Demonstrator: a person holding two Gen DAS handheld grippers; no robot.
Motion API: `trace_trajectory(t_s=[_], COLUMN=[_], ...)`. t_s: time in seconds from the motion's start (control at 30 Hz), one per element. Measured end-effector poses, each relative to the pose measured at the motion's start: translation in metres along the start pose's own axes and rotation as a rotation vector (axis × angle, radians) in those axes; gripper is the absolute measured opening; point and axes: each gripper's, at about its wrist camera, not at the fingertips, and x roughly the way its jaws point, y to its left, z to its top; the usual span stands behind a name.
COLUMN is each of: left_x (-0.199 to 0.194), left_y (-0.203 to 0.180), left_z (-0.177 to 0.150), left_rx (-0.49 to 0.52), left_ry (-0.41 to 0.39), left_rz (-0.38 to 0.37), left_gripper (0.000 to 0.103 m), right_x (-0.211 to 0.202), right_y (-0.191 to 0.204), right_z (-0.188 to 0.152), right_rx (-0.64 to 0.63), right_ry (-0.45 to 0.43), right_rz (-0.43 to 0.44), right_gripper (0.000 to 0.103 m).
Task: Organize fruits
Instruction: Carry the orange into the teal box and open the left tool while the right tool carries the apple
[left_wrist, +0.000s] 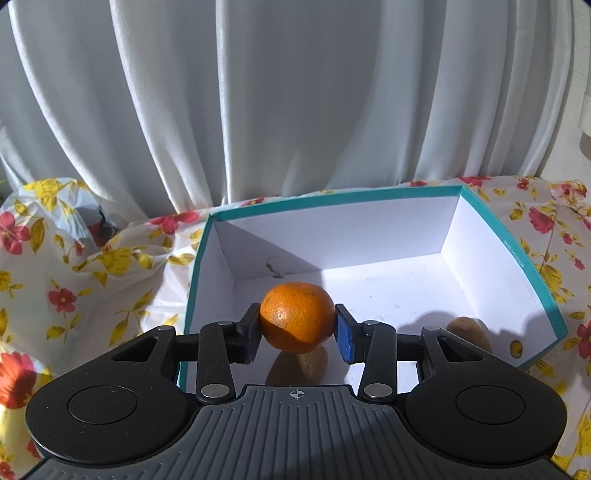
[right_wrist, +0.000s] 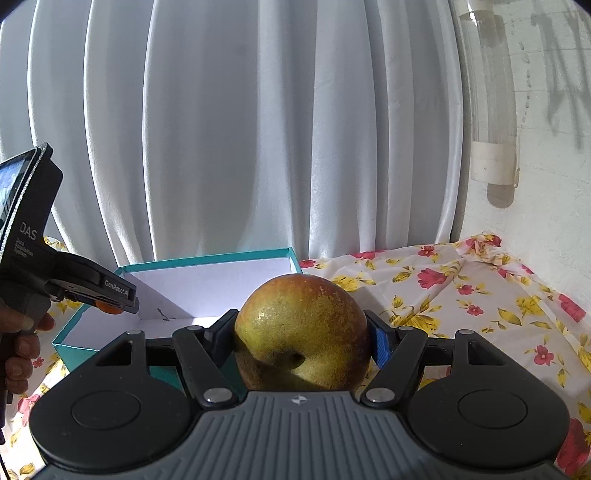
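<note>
Left gripper (left_wrist: 298, 328) grips 1 orange (left_wrist: 297, 316) | right gripper (right_wrist: 302, 338) grips 1 apple (right_wrist: 302, 332) | box (left_wrist: 509, 236): 2 kiwis (left_wrist: 469, 332)

Box (left_wrist: 498, 258) on cloth (left_wrist: 74, 288), curtain (left_wrist: 258, 110) behind; two kiwis (left_wrist: 469, 332) in box, orange (left_wrist: 297, 315) above

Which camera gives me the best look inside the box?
The left wrist view: it looks down into the box, showing its white floor and two brown fruits. The right wrist view shows only its far corner and teal rim.
</note>
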Motion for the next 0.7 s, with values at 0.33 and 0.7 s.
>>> trace_trajectory(t_s=[0.33, 0.7], left_x=[0.036, 0.058], left_y=[0.002, 0.005], left_z=[-0.002, -0.007], left_rx=[0.003, -0.005], left_ry=[0.067, 0.134], left_rz=[0.019, 0.013], left_gripper=[0.045, 0.045], right_x=[0.012, 0.02], right_y=[-0.003, 0.005], right_z=[0.007, 0.012], right_rx=[0.01, -0.009], right_ry=[0.001, -0.011], right_rz=[-0.003, 0.017], right_gripper=[0.07, 0.07])
